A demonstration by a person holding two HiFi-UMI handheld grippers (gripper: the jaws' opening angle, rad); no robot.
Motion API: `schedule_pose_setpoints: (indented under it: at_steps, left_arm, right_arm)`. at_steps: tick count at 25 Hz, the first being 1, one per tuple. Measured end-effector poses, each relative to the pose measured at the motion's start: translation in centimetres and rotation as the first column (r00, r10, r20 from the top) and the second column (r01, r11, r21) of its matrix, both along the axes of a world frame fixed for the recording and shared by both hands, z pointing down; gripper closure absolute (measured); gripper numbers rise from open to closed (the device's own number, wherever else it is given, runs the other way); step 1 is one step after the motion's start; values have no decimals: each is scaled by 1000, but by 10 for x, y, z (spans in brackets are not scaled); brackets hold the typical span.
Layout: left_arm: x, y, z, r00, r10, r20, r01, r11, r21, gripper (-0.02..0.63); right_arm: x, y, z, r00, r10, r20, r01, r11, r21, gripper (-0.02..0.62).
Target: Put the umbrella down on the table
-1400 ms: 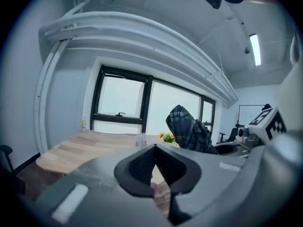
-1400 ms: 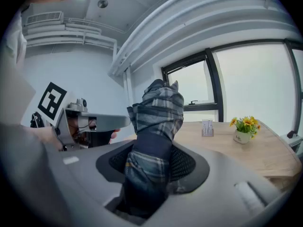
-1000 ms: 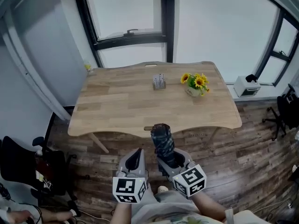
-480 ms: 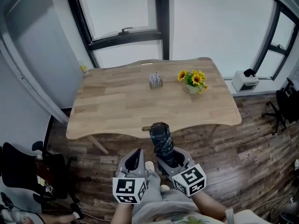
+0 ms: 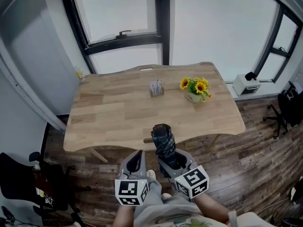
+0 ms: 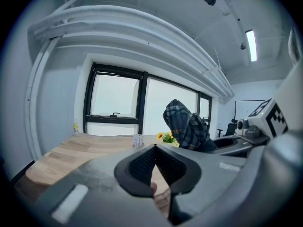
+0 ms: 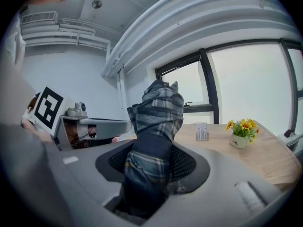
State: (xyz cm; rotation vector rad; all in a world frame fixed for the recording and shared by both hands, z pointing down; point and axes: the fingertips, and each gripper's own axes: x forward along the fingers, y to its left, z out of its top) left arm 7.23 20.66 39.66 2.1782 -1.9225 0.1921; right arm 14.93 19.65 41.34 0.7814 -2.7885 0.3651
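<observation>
Folded plaid umbrella (image 5: 164, 142) is up in the air, at 6 o'clock of the worktop (image 5: 113, 115), its tip just over the near edge and not yet on the wood. Right hand-held gripper (image 5: 173, 161) has it: jaws partly apart and clamped on the lower half of the bundle, top half poking out ahead. The right gripper view shows cloth bunched between the pads.

Handling, my call: light, with a soft slippery cloth skin over a stiff folded core. It can twist or slide in the pads, so the mid-body hold where the cloth is tight looks good. Not fragile. It is round-ish, so it may roll once laid flat.

Left hand-held gripper (image 5: 137, 161) sits at 9 o'clock of the right one, jaw tips together, nothing in them.

On the worktop, a sunflower pot (image 5: 195, 90) sits at 1 o'clock from the umbrella and a small card stand (image 5: 156, 88) at 12 o'clock, both well apart from it.
</observation>
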Motion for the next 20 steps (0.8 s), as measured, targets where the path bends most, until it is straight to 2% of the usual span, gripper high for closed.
schedule_pose_setpoints:
  at_steps: [20]
  left_arm:
    - [-104, -135, -13, 999, 26, -23, -25, 999, 27, 606]
  right_arm:
    - [-94, -146, -37, 998, 64, 15, -64, 997, 37, 388]
